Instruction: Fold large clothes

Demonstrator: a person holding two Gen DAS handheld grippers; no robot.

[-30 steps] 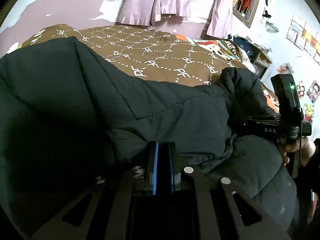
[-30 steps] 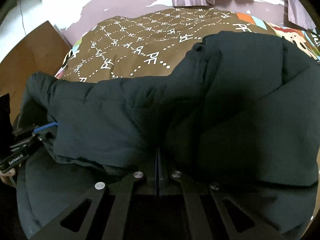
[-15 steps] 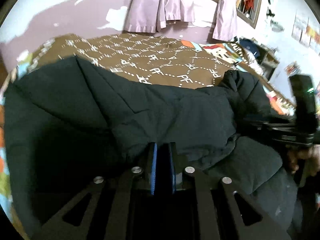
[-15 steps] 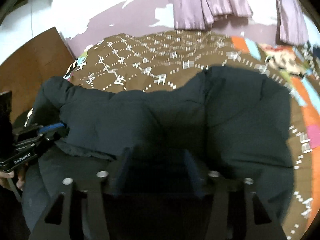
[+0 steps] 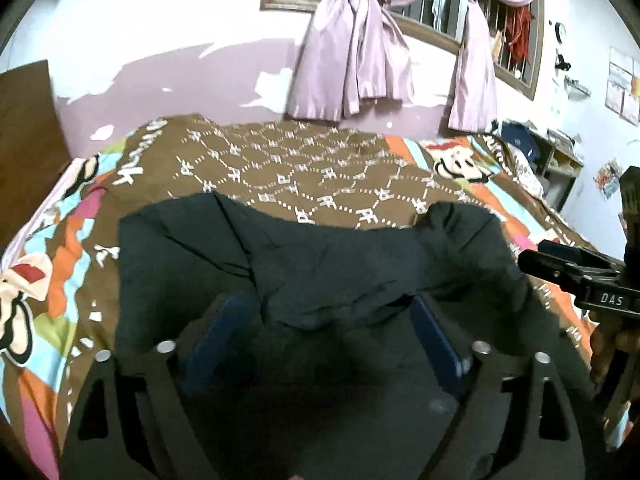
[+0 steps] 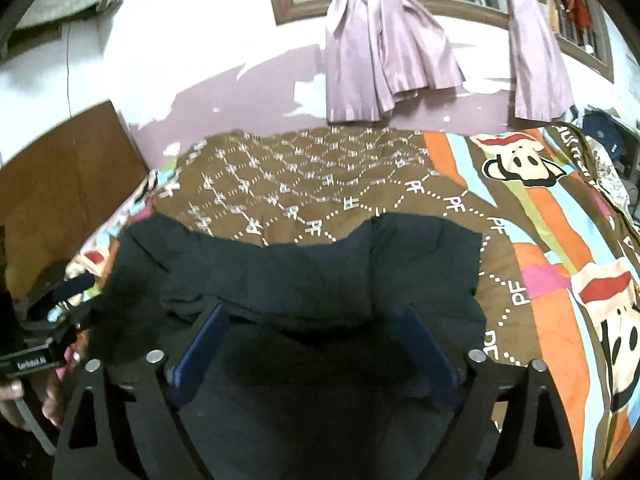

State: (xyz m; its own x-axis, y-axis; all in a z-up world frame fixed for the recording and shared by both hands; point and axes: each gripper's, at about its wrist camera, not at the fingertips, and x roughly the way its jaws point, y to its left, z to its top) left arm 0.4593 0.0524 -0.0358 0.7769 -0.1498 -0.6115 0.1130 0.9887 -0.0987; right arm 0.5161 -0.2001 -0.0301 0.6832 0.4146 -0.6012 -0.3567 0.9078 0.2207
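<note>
A dark puffy jacket (image 5: 340, 264) lies folded over on the bed, its upper layer laid back toward me; it also shows in the right wrist view (image 6: 320, 272). My left gripper (image 5: 324, 312) is open and empty, raised above the jacket's near fold, blue pads spread wide. My right gripper (image 6: 316, 320) is also open and empty above the jacket. The right gripper's body shows at the right edge of the left wrist view (image 5: 580, 276). The left gripper's body shows at the left edge of the right wrist view (image 6: 44, 344).
The bed carries a brown patterned blanket (image 5: 320, 168) with cartoon borders (image 6: 560, 220). Pink curtains (image 5: 360, 60) hang on the far wall under a barred window. A wooden board (image 6: 60, 184) stands at the bed's left. A cluttered shelf (image 5: 536, 152) is at the right.
Both grippers opened and let go of the jacket, the right first, then the left. Both pulled back and up, so the jacket lies lower and farther in view.
</note>
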